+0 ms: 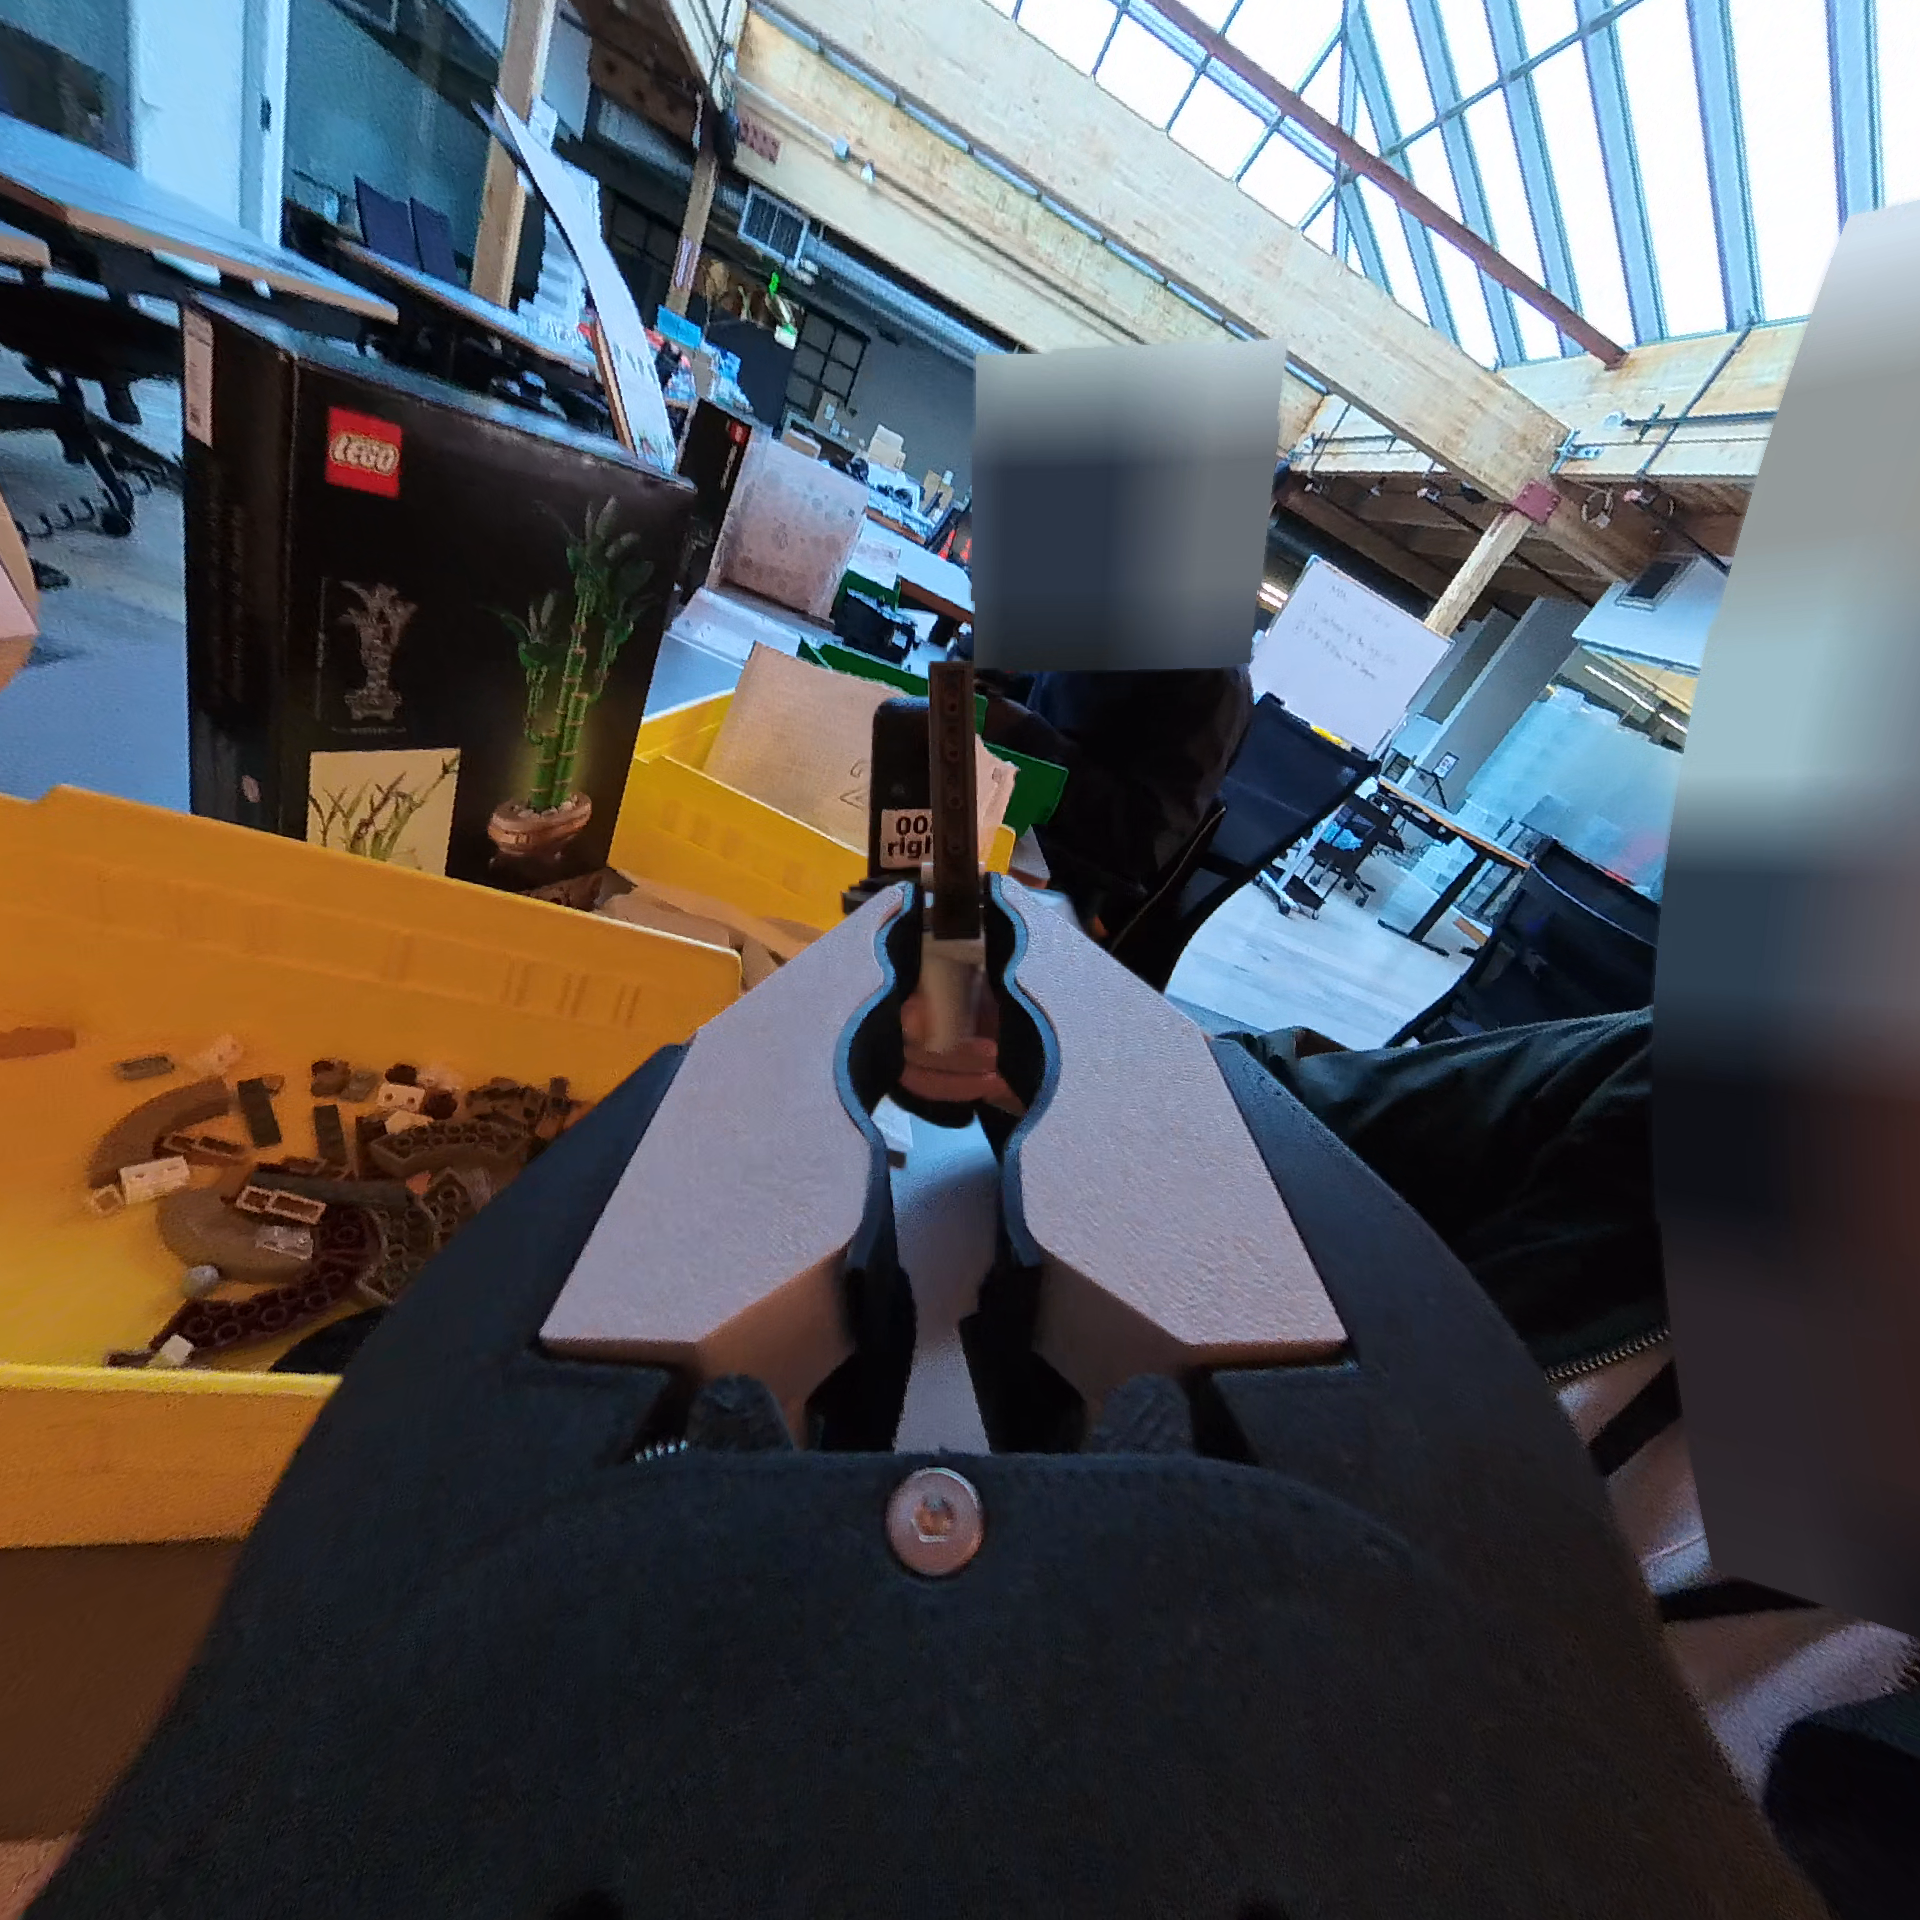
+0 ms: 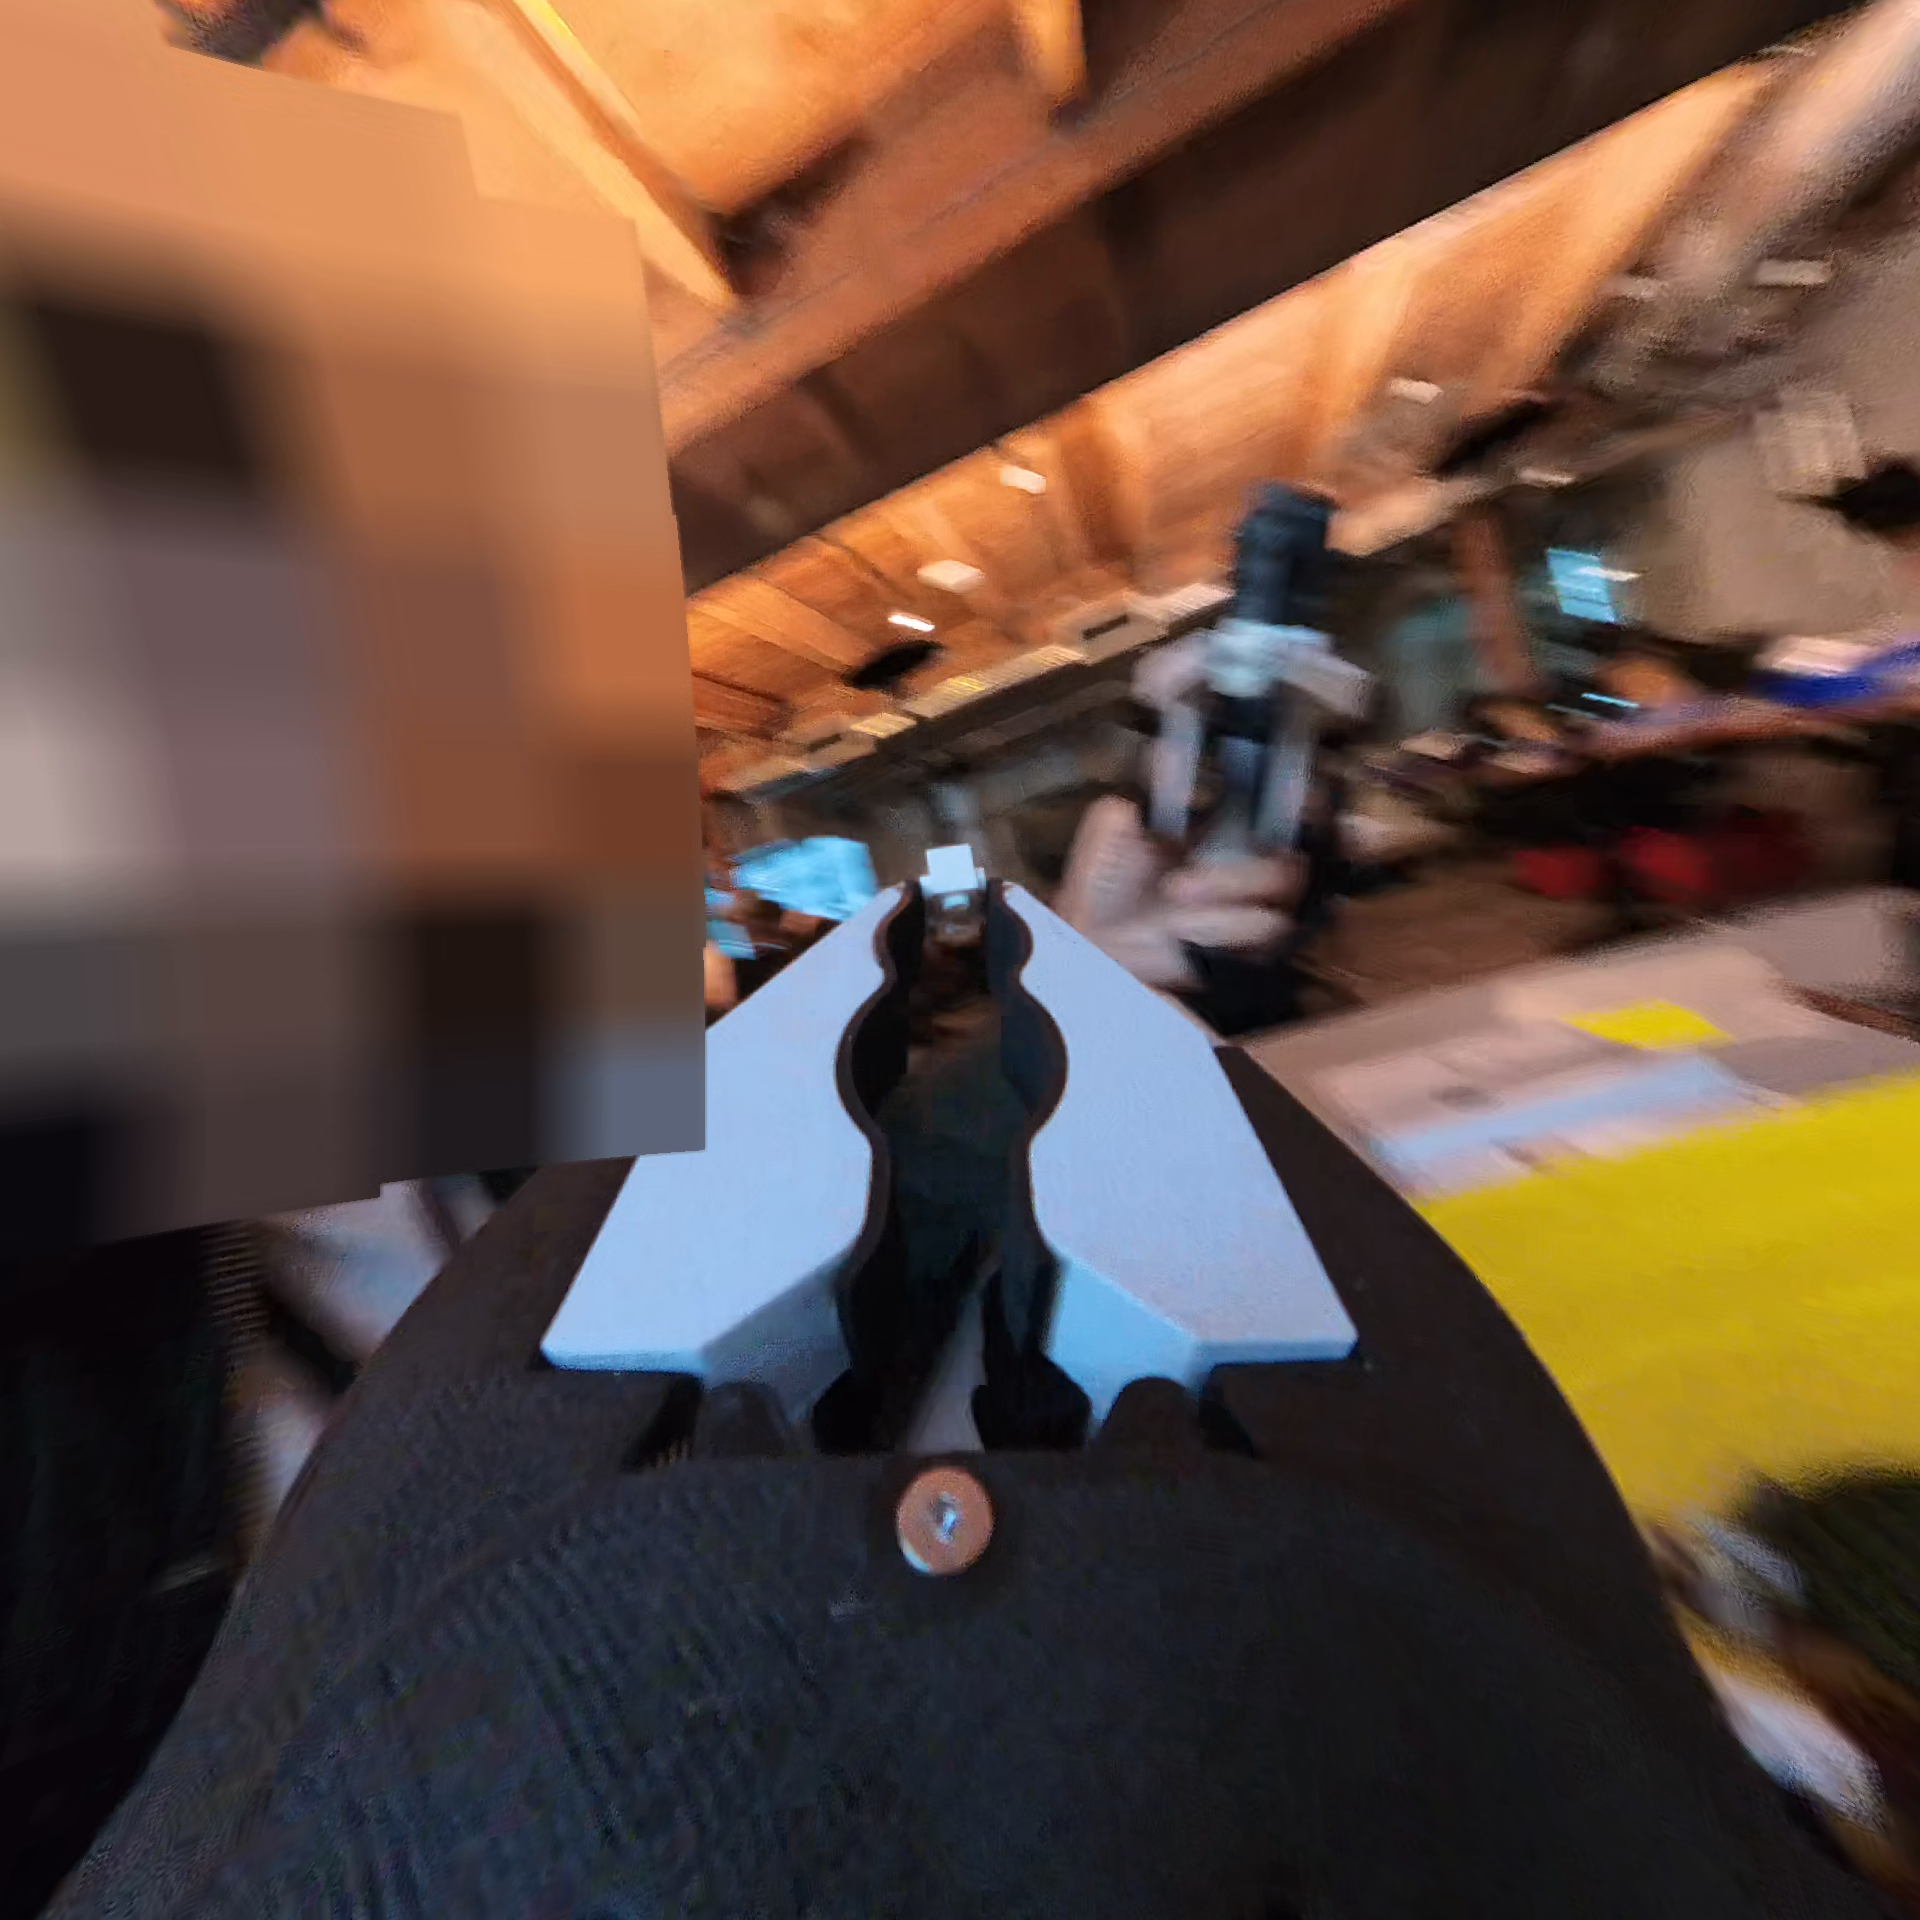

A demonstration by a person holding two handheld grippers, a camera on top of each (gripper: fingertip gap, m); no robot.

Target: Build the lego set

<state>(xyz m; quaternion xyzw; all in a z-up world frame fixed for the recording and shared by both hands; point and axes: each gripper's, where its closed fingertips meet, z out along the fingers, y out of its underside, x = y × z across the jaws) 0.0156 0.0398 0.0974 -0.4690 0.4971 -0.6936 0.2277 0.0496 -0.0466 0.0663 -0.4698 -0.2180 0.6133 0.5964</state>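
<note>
My left gripper [image 1: 951, 899] is shut on a long dark brown lego plate [image 1: 951, 790] that stands upright out of the fingertips, raised in the air. My right gripper [image 2: 954, 894] is shut on a small white lego piece [image 2: 953, 871] at its tips. The right wrist view is blurred; it shows the left gripper [image 2: 1252, 665] farther off with the dark plate [image 2: 1280, 561] sticking up. Behind the dark plate, the left wrist view shows the right gripper's dark body [image 1: 902, 779] with a white sticker. A yellow bin [image 1: 312, 966] at the left holds several loose brown, dark and white lego pieces [image 1: 312, 1174].
The black lego set box [image 1: 416, 634] stands behind the yellow bin. A second yellow bin [image 1: 727, 800] with paper sheets sits behind it. A person in dark clothing [image 1: 1455, 1143] is close on the right. Yellow bin edge [image 2: 1662, 1278] shows at the right in the right wrist view. Tip to tip, the grippers are about 11 cm apart.
</note>
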